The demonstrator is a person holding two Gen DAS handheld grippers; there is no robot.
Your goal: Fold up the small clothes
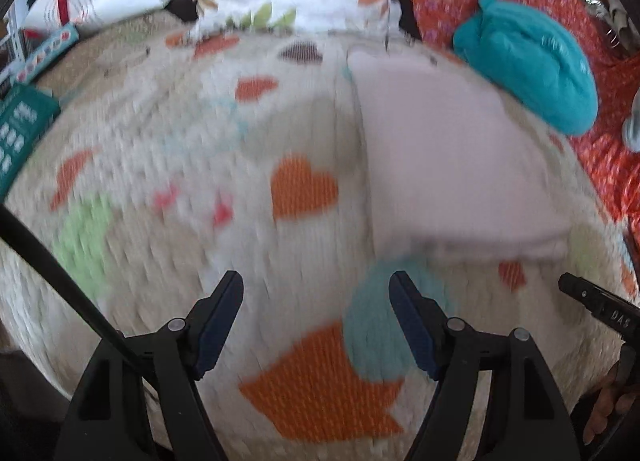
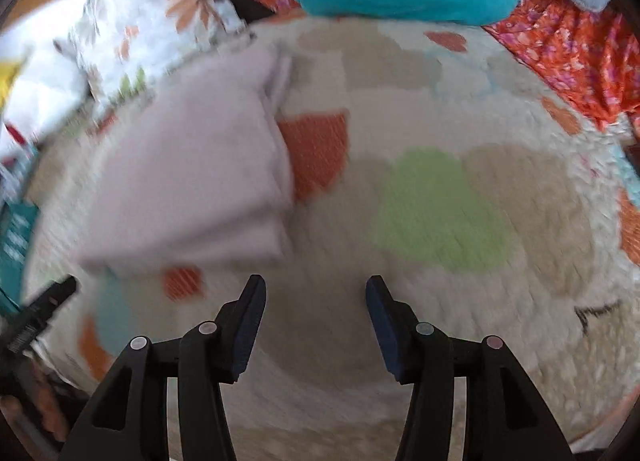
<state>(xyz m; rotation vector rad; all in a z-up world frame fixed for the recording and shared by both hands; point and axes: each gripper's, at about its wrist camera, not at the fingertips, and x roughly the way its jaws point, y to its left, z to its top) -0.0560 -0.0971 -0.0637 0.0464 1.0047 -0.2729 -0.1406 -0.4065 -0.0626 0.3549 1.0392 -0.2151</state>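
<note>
Ahead-left of my right claw (image 2: 315, 299), ahead-right of my left claw (image 1: 316, 295), both wide open and empty, lies the folded pale cloth (image 2: 192, 177), equally near.

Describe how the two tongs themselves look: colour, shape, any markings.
Both tongs are matte black plastic. The left tongs and right tongs each have two angled fingers faced with dark navy pads, hinged on round silver rivets. Triangular cut-outs lighten the finger bases. The right tongs, seen from the left view, carry small white lettering, too blurred to read.
</note>
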